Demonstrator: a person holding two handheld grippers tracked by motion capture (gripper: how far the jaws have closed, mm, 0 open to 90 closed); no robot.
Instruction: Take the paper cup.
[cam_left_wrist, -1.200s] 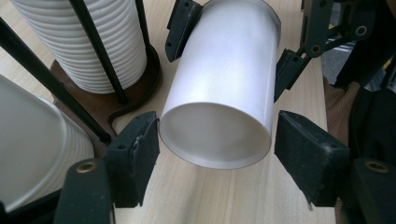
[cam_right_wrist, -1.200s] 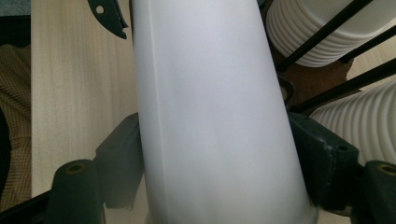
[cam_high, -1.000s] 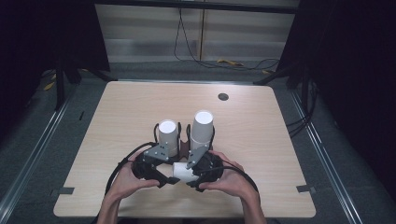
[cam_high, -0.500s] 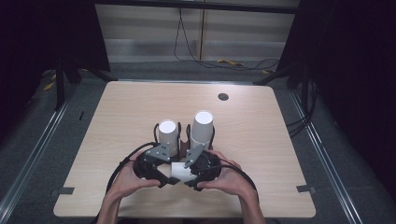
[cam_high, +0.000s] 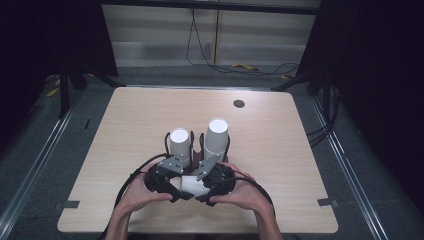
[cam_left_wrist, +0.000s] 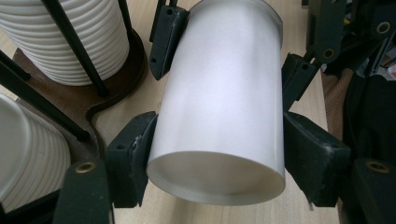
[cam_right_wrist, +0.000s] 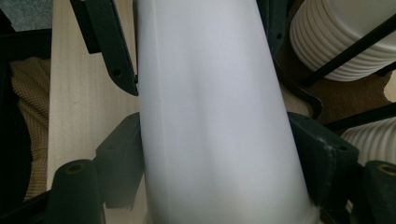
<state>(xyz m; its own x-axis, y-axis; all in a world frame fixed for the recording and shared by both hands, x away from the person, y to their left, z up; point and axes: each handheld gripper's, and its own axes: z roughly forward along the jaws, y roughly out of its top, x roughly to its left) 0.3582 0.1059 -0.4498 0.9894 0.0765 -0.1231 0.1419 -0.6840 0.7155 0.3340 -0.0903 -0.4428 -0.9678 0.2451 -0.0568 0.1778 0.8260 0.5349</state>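
Hardly any change from a second ago. Same spot near the front edge of the light wooden table (cam_high: 300, 150), both hands still close together. Means a steady hold for now, not a move yet.

Lying on its side between the hands: a smooth white cup (cam_high: 192, 185). Gripped from both ends at once. Left claw (cam_high: 181, 181) closed on one end, black pads pressing on both sides of the cup (cam_left_wrist: 219, 107). Right claw (cam_high: 202, 186) closed on the other end in the same way, seen up close around the white wall (cam_right_wrist: 215, 116). Looks like a pull-apart or a pass from one claw to the other, but hard to say which. Best guess: work about halfway, with the cup picked out and not yet put anywhere.

Just behind the claws: a dark brown wooden holder (cam_left_wrist: 116, 88) with thin black rods (cam_left_wrist: 70, 32). Inside the holder, two stacks of white ribbed cups, a shorter stack (cam_high: 180, 145) on the left and a taller stack (cam_high: 216, 137) on the right. Both upright, side by side, tucked between the rods.

Nothing to see inside the held cup; too close to tell if empty or if another cup sits in it.

Far back on the table, well apart from all this: a small dark round spot (cam_high: 239, 104).
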